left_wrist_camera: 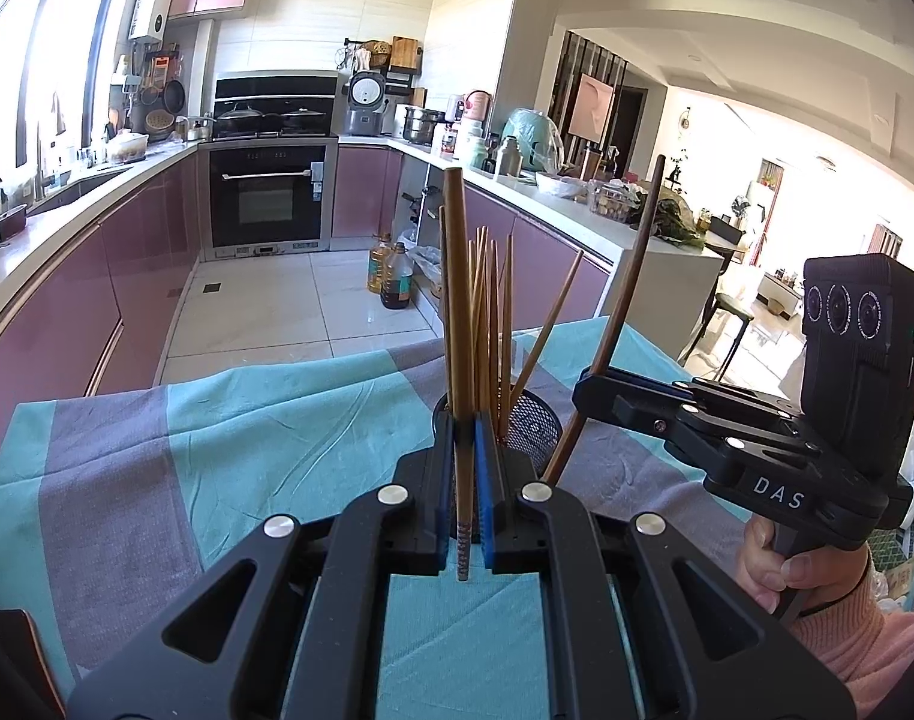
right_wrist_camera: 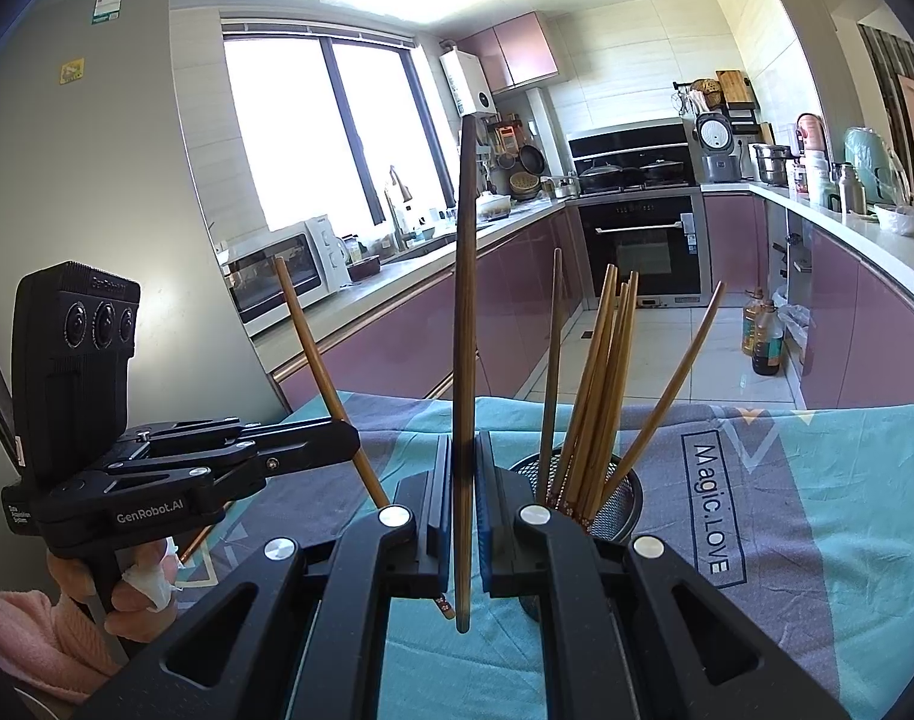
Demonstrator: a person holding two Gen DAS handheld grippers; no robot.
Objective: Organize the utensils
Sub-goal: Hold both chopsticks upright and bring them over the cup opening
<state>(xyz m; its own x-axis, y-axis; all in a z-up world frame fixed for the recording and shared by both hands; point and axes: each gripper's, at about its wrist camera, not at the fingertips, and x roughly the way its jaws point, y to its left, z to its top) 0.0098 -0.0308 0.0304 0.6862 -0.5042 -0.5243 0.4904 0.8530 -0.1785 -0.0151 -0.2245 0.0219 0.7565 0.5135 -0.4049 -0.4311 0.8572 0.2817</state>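
Right wrist view alone shows "Magic.LOVE" print on tablecloth point(right_wrist_camera: 817, 480). Left gripper point(left_wrist_camera: 464, 480) clamps light chopstick point(left_wrist_camera: 460, 330); right gripper point(right_wrist_camera: 464, 504) clamps dark chopstick point(right_wrist_camera: 466, 300). Both upright, beside mesh holder point(right_wrist_camera: 619, 498).

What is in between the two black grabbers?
In the right wrist view only bare tablecloth lies between the left gripper and right gripper; the mesh holder stands off to the side.

I read "DAS" on the side of the right gripper point(left_wrist_camera: 589, 402). The left gripper point(right_wrist_camera: 352, 441) carries "GenRobot.AI" on its body, and the same on top of its camera block point(right_wrist_camera: 76, 354). The cloth point(right_wrist_camera: 817, 510) on the desk is printed "Magic.LOVE".
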